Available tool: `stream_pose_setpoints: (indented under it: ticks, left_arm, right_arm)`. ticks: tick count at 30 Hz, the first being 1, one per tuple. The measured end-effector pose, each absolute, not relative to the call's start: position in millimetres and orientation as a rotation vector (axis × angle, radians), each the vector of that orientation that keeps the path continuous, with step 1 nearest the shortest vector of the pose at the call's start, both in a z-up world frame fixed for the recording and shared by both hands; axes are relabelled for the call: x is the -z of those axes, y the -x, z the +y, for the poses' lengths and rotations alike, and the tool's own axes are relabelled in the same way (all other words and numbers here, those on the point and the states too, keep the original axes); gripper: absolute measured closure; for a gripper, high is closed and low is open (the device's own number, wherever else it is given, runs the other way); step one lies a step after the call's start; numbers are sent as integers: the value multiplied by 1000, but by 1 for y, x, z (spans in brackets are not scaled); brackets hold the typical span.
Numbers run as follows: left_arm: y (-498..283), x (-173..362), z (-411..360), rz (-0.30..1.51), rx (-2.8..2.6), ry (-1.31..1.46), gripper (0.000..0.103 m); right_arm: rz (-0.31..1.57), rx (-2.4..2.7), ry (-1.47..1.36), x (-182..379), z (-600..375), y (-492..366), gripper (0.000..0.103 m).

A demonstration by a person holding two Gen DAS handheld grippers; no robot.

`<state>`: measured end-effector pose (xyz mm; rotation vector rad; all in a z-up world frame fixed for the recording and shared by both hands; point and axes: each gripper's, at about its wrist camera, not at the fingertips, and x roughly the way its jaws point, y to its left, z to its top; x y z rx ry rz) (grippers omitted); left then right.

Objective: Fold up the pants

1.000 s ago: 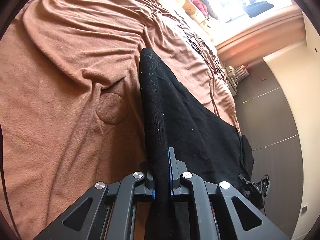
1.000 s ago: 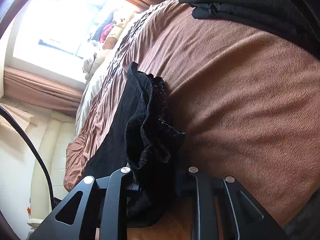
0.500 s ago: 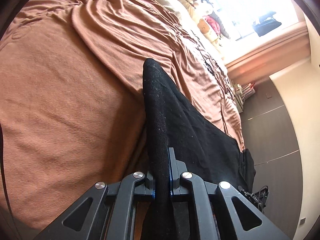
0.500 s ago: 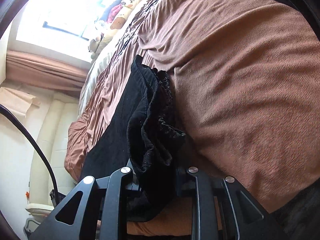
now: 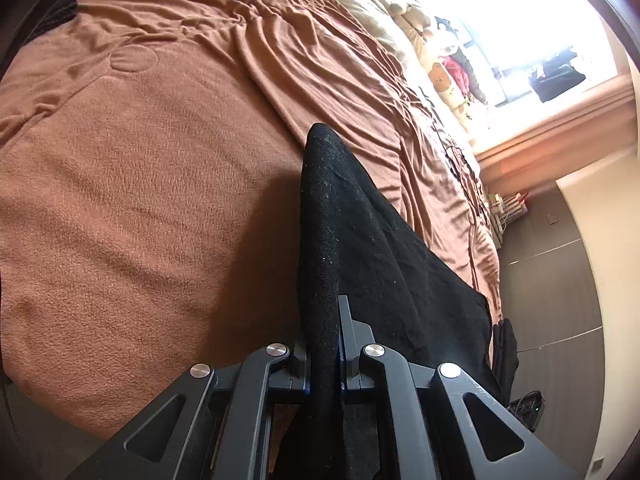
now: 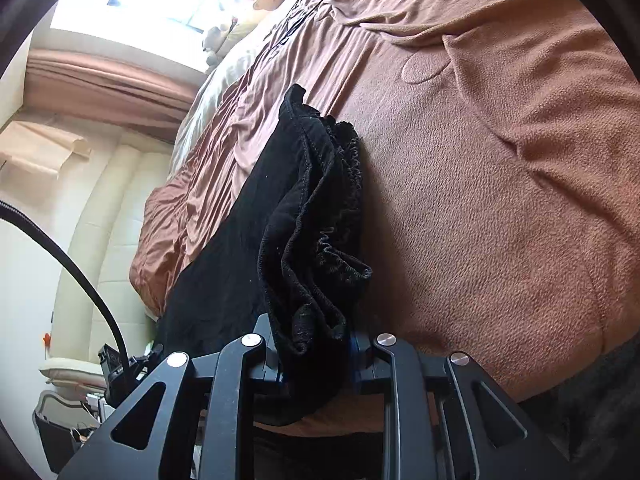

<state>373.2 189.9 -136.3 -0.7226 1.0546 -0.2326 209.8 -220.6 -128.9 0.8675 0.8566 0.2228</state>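
Observation:
Black pants point(image 5: 360, 248) are lifted over a bed with a brown blanket point(image 5: 140, 200). In the left wrist view my left gripper point(image 5: 323, 344) is shut on a smooth folded edge of the pants, which rises in a peak ahead of the fingers and drapes down to the right toward the bed's edge. In the right wrist view my right gripper point(image 6: 316, 344) is shut on the bunched elastic waistband of the pants point(image 6: 316, 216); the cloth hangs to the left over the blanket point(image 6: 500, 200). The fingertips of both grippers are hidden by cloth.
Pillows and soft toys point(image 5: 440, 68) lie at the head of the bed under a bright window point(image 5: 520, 28). Dark floor point(image 5: 560, 280) runs along the bed's side. A black cable point(image 6: 80, 272) and some clutter point(image 6: 80, 400) sit low on the left in the right wrist view.
Both grippers have carried the pants sideways across the bed. A round patch on the blanket has shifted toward the top of both views, and the dark pile at the right view's top has left view.

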Motion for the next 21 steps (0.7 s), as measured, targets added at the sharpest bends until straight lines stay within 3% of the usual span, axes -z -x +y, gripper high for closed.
stream_pose_setpoints:
  ticks: [3, 6, 8, 10, 21]
  left_arm:
    - [-372, 146, 189, 1079, 211, 709, 92]
    - [-369, 157, 189, 1098, 177, 717, 82]
    - [-365, 162, 191, 1102, 172, 731, 61]
    - [-359, 165, 191, 1096, 172, 746, 54]
    - [-322, 174, 200, 1044, 98, 846, 49]
  right_arm:
    - [900, -163, -810, 126, -227, -218, 80]
    - [895, -158, -824, 123, -246, -223, 71]
    - [889, -155, -813, 120, -260, -228, 67]
    - [870, -140, -801, 116, -273, -231, 67]
    - [798, -175, -674, 79, -285, -269, 66]
